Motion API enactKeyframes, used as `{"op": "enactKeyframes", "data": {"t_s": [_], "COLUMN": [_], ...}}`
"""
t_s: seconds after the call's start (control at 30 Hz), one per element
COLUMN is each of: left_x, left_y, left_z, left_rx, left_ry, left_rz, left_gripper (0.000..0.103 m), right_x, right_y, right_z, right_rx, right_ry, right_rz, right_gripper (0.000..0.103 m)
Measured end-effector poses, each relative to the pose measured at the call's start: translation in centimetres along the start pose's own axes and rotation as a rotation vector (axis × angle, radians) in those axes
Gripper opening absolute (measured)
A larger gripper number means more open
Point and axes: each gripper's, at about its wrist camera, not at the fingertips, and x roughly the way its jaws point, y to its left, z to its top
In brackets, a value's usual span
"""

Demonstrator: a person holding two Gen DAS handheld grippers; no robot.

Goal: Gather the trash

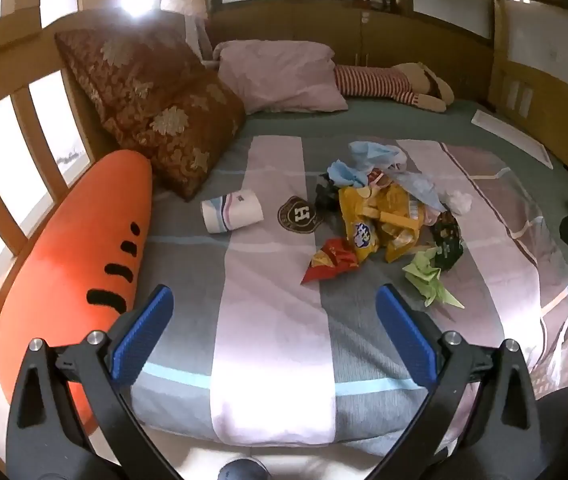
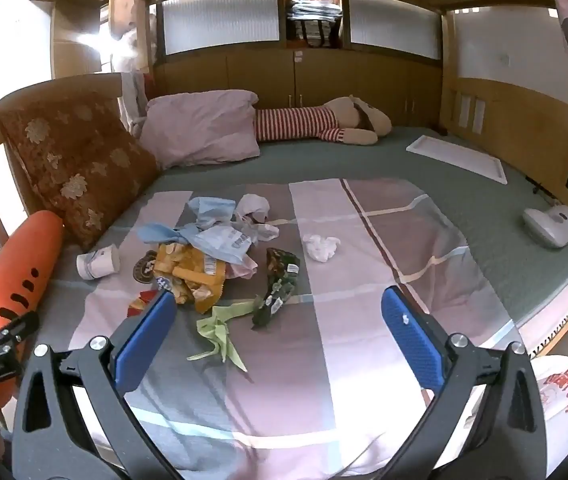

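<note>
A pile of trash lies mid-bed: yellow chip bags [image 1: 380, 222] [image 2: 191, 276], a red snack bag [image 1: 330, 264], crumpled green paper [image 1: 428, 276] [image 2: 219, 330], a dark green wrapper [image 1: 448, 238] [image 2: 279, 284], blue plastic bags [image 1: 372, 164] [image 2: 207, 224], a white tissue [image 1: 460, 200] [image 2: 320, 246] and a paper cup [image 1: 231, 212] [image 2: 97, 266]. My left gripper [image 1: 273, 332] is open and empty, above the blanket short of the pile. My right gripper [image 2: 279, 332] is open and empty, near the green paper.
A carrot plush [image 1: 75, 276] and brown cushion [image 1: 151, 108] line the left rail. A pink pillow [image 2: 203, 128] and striped plush toy [image 2: 320, 124] lie at the back. A white handheld appliance [image 2: 552, 226] sits right. A white plastic bag [image 2: 564, 392] hangs beside the bed's near right edge.
</note>
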Motion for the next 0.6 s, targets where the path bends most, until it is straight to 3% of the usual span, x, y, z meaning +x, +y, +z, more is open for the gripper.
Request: {"op": "enactKeyframes", "data": {"t_s": [0.37, 0.6], "left_x": [-1.1, -1.1], "left_y": [0.1, 0.4], "left_z": [0.6, 0.6], "left_rx": [-0.025, -0.031], "left_ry": [-0.084, -0.082], "left_rz": [-0.019, -0.013], "left_gripper": [0.100, 0.100], "right_x": [0.8, 0.7], "right_y": [-2.2, -2.7], "right_z": [0.4, 0.4], "right_rx": [0.019, 0.028], "right_ry": [0.008, 0.010], "right_rz": [-0.004, -0.002], "right_gripper": [0.100, 0.100]}}
